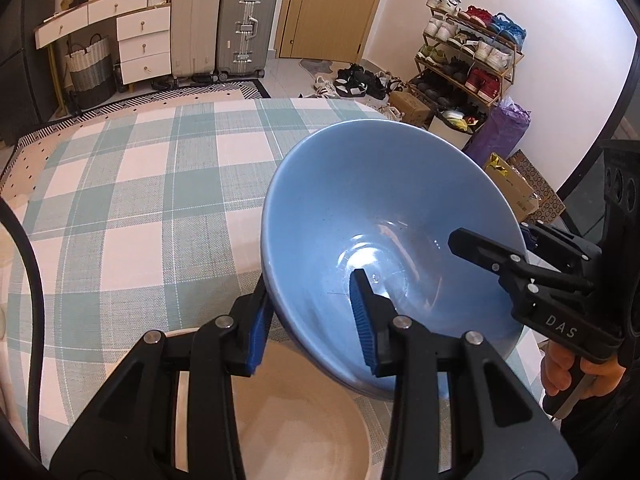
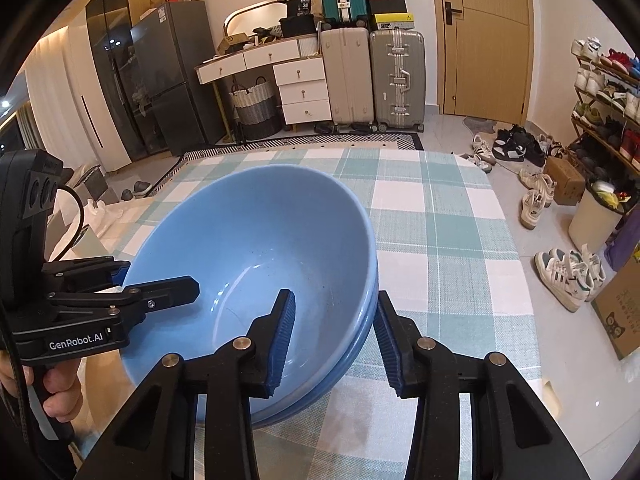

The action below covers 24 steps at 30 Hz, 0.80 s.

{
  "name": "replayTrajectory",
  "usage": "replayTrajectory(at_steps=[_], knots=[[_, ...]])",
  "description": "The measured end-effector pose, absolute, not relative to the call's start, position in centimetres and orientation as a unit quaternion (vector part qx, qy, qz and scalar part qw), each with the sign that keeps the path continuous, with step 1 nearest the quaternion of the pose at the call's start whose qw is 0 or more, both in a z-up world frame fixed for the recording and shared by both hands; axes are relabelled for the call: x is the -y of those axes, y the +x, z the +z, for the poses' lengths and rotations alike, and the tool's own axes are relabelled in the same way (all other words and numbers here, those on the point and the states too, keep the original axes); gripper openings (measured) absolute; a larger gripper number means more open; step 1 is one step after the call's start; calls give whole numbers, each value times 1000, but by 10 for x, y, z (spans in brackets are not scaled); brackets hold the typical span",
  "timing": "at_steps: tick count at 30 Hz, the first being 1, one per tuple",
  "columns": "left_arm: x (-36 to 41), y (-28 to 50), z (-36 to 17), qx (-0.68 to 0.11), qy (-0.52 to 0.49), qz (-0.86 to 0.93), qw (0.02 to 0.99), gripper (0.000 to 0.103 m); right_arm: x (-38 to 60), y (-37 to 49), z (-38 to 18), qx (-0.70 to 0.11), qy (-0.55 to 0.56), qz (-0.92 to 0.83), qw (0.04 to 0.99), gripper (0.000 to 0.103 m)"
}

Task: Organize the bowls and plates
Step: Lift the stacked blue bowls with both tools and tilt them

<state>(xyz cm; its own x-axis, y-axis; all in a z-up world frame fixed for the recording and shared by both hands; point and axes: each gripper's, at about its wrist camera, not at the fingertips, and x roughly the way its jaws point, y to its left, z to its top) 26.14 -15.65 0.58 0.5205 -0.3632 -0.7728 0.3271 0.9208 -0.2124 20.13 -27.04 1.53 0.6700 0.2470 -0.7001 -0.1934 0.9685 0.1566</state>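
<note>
A stack of two blue bowls [image 1: 384,200] [image 2: 256,240] is held tilted above the checked tablecloth. My left gripper [image 1: 312,328] straddles the near rim, one finger inside and one outside, with a gap to the wall. My right gripper [image 2: 334,340] straddles the opposite rim the same way, pads not pressed on it. Each gripper shows in the other view: the right [image 1: 496,256] and the left [image 2: 160,292]. A beige plate [image 1: 300,408] lies on the table under the left gripper.
The table [image 2: 440,240] has a green and white checked cloth. Beyond it are suitcases [image 2: 396,76], a drawer unit [image 2: 300,84], a shoe rack [image 1: 468,56], loose shoes on the floor [image 2: 568,272] and cardboard boxes [image 1: 516,188].
</note>
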Motion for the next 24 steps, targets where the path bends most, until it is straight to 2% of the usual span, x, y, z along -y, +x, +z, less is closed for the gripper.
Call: replayTrajectory(at_steps=[24], knots=[[97,183,63,-398,-29,-161,903,34,219,161,58,-355,0,159,921,41]])
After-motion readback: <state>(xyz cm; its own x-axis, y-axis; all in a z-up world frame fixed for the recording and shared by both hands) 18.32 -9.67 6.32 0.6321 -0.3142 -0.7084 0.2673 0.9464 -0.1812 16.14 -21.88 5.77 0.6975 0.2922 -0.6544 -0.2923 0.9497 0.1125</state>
